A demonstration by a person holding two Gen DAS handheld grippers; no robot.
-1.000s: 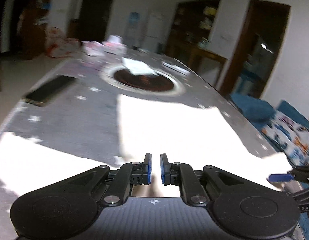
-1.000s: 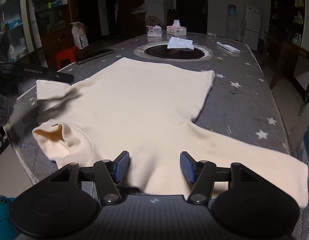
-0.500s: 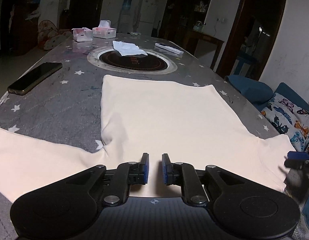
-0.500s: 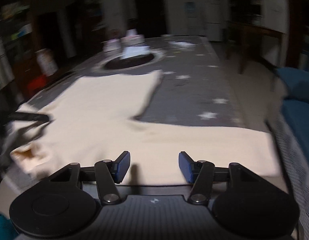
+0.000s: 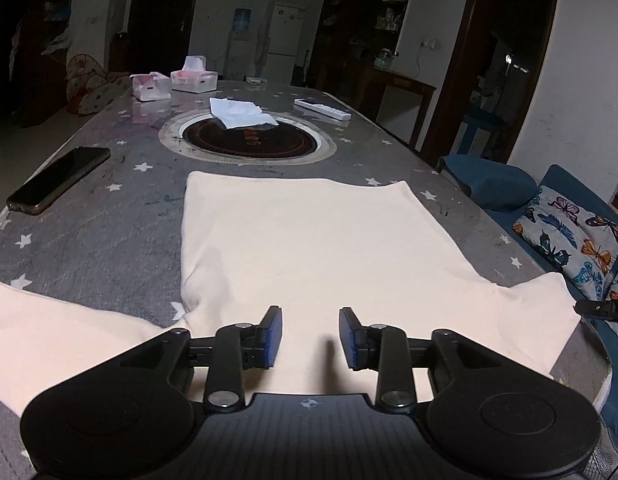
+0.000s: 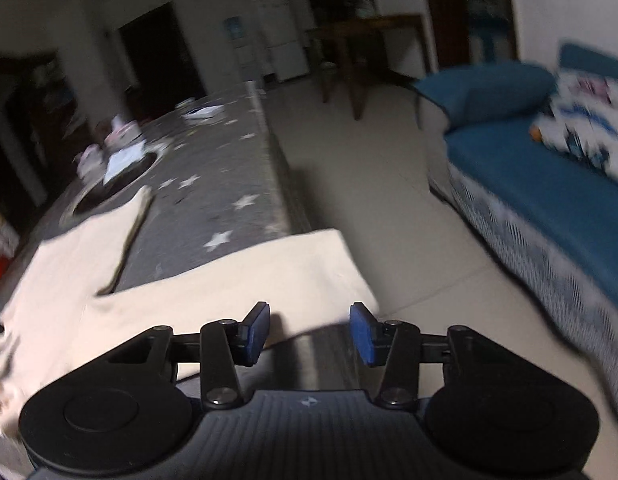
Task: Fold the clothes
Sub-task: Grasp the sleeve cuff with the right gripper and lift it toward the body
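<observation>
Long table (image 5: 81, 236) w/ a grey star-print cover runs straight ahead of both claws. Cream long-sleeve shirt (image 5: 309, 248) lies flat on it, hem toward the far end, body spread just ahead of the left claw (image 5: 310, 338); one sleeve stretches off to that claw's left, the other to its right, ending at the table edge. Left claw hovers over the near part of the shirt, blue pads apart, nothing between them.

Right claw (image 6: 309, 334) sits at the right sleeve end (image 6: 245, 280), which reaches the table's corner just ahead and left of it; its pads are wide apart, holding nothing. Right-wrist view is blurred, so whether a pad touches the cloth I can't tell.

Blue sofa (image 6: 549, 200) stands off to the right of the right claw, across bare floor, w/ a butterfly-print cushion (image 5: 577, 236) on it.

Farther ahead of the left claw: round dark hotplate inset (image 5: 249, 142) in the table middle, crumpled white tissue (image 5: 241, 113) on its far rim. Black phone (image 5: 59, 180) ahead-left, near the table edge. Two tissue boxes (image 5: 175, 84) at the far end, white remote (image 5: 323, 109) far ahead-right.
</observation>
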